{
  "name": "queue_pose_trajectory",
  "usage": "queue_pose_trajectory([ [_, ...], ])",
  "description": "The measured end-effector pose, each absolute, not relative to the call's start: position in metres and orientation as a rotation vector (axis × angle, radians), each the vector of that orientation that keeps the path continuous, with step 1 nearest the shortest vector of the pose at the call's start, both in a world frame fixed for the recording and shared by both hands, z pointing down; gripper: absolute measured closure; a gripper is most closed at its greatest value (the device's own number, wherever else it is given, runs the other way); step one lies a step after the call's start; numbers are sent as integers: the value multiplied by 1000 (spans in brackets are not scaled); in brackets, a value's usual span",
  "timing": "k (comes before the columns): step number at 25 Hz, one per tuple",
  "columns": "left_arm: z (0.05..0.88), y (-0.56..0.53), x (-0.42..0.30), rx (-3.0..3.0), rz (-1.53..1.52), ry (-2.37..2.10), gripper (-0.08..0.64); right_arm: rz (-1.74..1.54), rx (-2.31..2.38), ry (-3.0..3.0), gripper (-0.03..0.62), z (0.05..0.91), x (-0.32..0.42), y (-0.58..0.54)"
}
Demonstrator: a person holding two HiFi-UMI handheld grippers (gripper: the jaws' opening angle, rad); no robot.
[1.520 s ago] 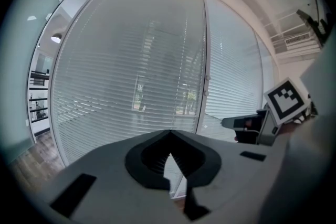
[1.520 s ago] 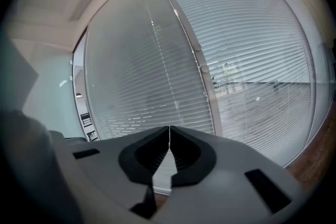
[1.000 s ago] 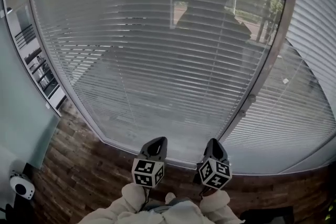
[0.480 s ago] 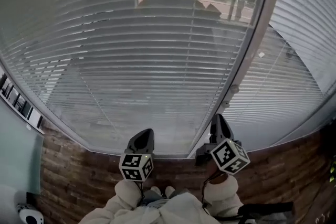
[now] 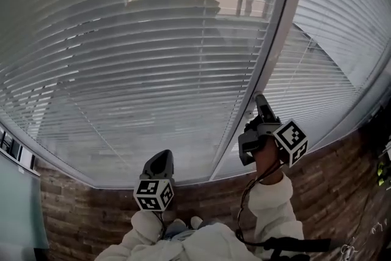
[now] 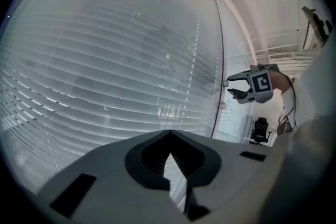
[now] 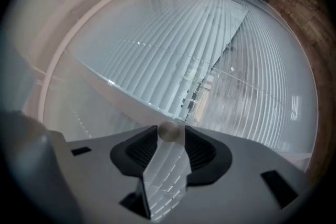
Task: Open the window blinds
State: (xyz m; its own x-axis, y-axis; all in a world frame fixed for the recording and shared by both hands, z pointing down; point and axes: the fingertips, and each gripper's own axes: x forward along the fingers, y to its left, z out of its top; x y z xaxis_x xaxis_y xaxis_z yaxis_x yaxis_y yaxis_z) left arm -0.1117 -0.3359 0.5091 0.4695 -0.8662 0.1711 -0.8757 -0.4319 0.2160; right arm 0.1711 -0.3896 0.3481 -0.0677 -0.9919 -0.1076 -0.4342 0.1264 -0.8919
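Blinds: you're facing the white horizontal-slat window blinds [image 5: 153, 58]. They're filling the head view from 9 round to 3 o'clock, above the brown brick wall [image 5: 201, 198]. The slats are covering the panes, so I'm judging the opening as not done yet.
Control: the small round metal knob [image 7: 168, 132] is sitting at 12 o'clock between your right jaws, on the grey upright window post [image 5: 275, 40].
Right gripper: the right gripper [image 5: 259, 101] is raised at 4 o'clock in the head view with its nose at the post. The jaws are standing apart with the knob between the tips. I'm not seeing a clamp on it yet.
Left gripper: the left gripper [image 5: 160, 159] is hanging low at 6 o'clock. Its jaws are together at the tips with nothing in them, and it's well apart from the post.
Handling: I'm reading the knob as rigid, smooth and likely slippery. You're wanting both pads square across its round sides. The slats are looking thin, light and easy to bend, and they seem to sit behind glass, so you're not grabbing those.
Count: I'm counting two blind panels, one each side of the post. There's one post, one knob I can confirm, and two grippers.
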Motion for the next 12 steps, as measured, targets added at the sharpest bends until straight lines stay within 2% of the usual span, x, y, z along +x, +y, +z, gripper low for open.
queue_pose_trajectory([
  [8, 503, -346, -111, 2432, 69, -1490, 560, -964, -1389, 1598, 457, 335, 182, -414],
  [12, 504, -344, -111, 2435, 63, -1493, 560, -873, -1509, 1719, 460, 332, 181, -413],
])
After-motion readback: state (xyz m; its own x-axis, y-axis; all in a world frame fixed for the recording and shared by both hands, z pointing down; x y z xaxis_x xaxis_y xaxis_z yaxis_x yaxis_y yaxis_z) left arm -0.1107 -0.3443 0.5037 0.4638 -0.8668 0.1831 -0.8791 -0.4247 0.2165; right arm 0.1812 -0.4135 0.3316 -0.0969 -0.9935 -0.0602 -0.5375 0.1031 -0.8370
